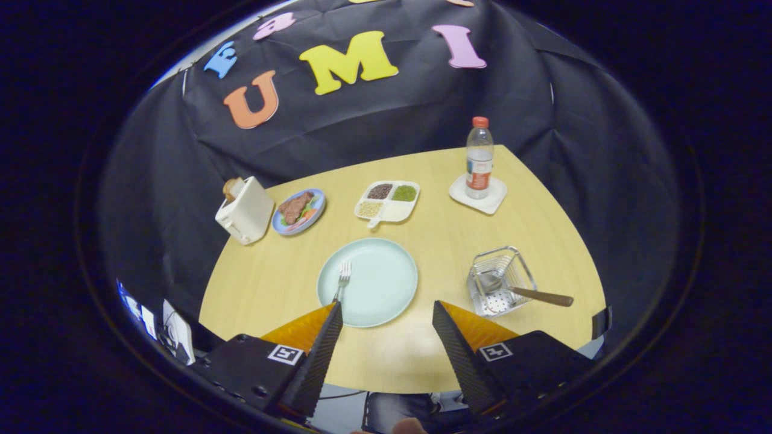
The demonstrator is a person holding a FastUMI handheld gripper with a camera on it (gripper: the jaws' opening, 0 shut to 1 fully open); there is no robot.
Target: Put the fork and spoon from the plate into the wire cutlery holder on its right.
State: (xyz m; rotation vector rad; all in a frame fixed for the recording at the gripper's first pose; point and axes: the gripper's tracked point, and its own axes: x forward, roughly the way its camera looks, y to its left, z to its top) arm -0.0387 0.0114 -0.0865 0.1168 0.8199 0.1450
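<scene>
Gripper view has my gripper (387, 313) spread wide, holding nothing, above the pale green plate (386, 289). The spoon (526, 293) already leans in the wire cutlery holder (514, 260); 1 fork (342, 278) remains on the plate. I judge the next move is lowering to straddle its handle.

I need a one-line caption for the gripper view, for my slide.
Open gripper above the pale plate, fork still on it, spoon already in the wire cutlery holder.
</scene>
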